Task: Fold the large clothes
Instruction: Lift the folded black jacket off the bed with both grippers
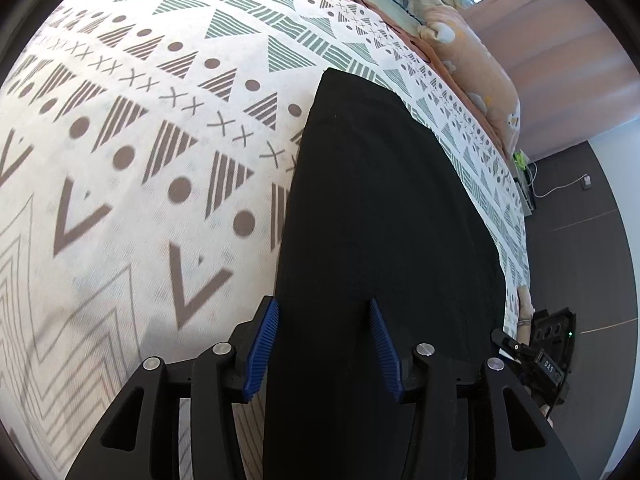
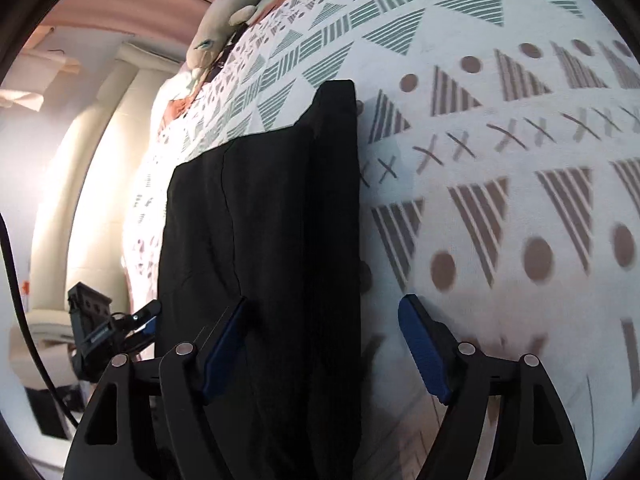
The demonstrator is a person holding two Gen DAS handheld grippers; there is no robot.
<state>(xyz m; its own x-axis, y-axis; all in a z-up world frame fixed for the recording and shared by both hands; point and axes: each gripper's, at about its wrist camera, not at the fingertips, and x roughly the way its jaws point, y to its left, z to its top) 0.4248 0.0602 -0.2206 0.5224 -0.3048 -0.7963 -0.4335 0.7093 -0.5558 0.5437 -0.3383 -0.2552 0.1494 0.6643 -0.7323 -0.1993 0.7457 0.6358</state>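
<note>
**Both tongs spread over a folded black garment on the bed**

Nearest the left wrist camera, the left tongs (image 1: 323,348) stand with their blue-padded fingers (image 1: 262,350) parted and nothing between them but the near end of the black garment (image 1: 380,216) below. The left finger sits at the garment's left edge, the other over its middle. Whether the pads touch the cloth cannot be told.

In the right wrist view, the right tongs (image 2: 325,350) are likewise spread wide and hold nothing. Their left finger (image 2: 224,350) lies over the garment (image 2: 260,220); the right one is over the bare patterned bedspread (image 2: 500,128) just beside the garment's right edge.

The garment lies flat on the bed as a long, narrow, folded strip running away from both cameras, with layered edges showing along its right side and a stepped far end.

Beyond it the bedspread (image 1: 160,120), white with triangles, dots and crosses, stretches to the far side, where a peach blanket (image 1: 480,76) and a plush toy (image 2: 224,20) lie at the edge of the bed. Dark floor (image 1: 580,240) shows to the right in the left wrist view.
</note>
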